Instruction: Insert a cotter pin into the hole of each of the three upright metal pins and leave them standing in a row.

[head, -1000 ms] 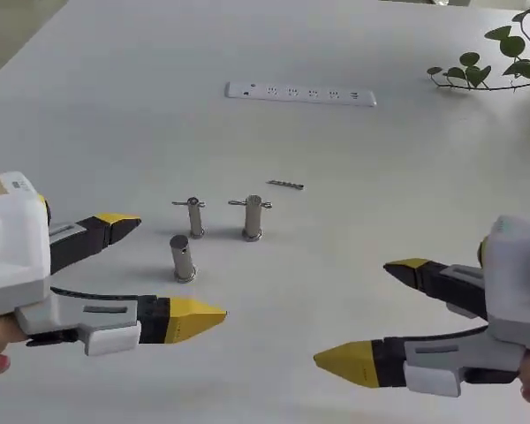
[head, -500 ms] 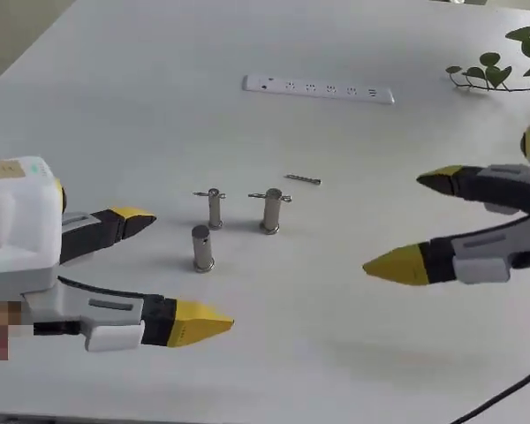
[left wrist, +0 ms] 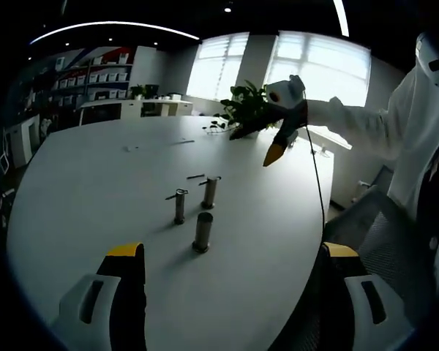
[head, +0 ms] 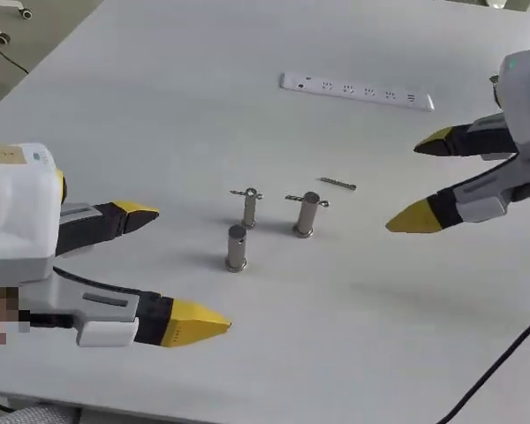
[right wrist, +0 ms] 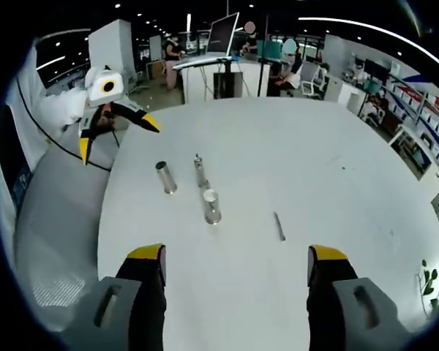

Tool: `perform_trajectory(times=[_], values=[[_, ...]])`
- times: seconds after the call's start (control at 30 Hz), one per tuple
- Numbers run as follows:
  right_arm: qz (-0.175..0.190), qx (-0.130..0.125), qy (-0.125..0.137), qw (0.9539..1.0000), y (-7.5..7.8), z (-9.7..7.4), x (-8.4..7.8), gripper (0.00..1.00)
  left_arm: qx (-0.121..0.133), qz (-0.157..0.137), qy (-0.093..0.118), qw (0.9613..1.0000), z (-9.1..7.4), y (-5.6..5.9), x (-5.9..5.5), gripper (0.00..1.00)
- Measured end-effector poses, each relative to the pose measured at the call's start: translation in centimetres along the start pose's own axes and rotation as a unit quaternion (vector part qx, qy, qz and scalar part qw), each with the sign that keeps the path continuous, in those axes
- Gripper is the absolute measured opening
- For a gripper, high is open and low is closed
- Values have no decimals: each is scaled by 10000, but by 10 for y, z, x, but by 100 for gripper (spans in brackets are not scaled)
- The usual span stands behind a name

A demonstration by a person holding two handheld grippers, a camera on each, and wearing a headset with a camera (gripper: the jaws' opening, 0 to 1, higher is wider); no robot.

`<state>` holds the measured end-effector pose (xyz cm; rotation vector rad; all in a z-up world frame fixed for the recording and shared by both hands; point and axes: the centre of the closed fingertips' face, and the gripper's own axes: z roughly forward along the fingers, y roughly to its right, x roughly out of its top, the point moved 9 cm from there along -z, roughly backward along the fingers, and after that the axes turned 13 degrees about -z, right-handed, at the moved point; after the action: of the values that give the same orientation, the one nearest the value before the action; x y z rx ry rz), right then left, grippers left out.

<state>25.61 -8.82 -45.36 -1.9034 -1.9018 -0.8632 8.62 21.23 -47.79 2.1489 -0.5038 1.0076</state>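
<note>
- The right gripper (head: 413, 184) hangs in the air on the right, above the table (head: 159, 106). Its two yellow tips are wide apart and hold nothing.
- The left gripper (head: 172, 267) is near, on the left. Its tips are wide apart too, with nothing between them.
- The loose cotter pin (head: 337, 184) lies flat on the table. It is just beyond the far right pin (head: 306, 215) and to the left of the right gripper.
- The far right pin and the far left pin (head: 250, 208) each seem to have a cotter pin through the top already.
- The bare pin (head: 237, 247) stands nearer than those two, with nothing through it. I think it is the last one to do.
- The next job is likely for the right gripper to pick up the loose cotter pin.
- That pin is thin and lies flat, so the tips should go right down to the table, one on each side, and squeeze softly.
- It is best to grab it by one end, so the other end sticks out to poke into the hole.
- The left gripper could hold the bare pin low down so it does not tip.
- Take care not to bump the two standing pins close by.
</note>
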Motion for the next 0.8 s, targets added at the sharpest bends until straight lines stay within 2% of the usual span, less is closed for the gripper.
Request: perform_trajectory(times=[0.1,0.13,0.2,0.27,0.57,0.67,0.8], values=[[-43,111,-92,9999,9,12,1,73,2,-34,12,10000,-3,-1,0,99],[-147,240,-257,9993,14,16,0,68,8,-42,1,10000,-4,-2,-1,99],[-285,200,-435,9984,24,23,-2,60,30,-33,-51,10000,-5,-3,-2,99],[-221,193,-412,9987,28,28,0,57,53,-15,-87,9999,-6,-4,-3,99],[87,312,-451,9985,56,55,-5,28,109,-60,-98,9999,-8,-10,-7,99],[-45,385,-665,9970,56,62,-6,28,135,-55,-171,9997,-8,-11,-9,99],[-111,480,-771,9958,56,72,-7,26,144,-107,-205,9996,-9,-14,-11,99]])
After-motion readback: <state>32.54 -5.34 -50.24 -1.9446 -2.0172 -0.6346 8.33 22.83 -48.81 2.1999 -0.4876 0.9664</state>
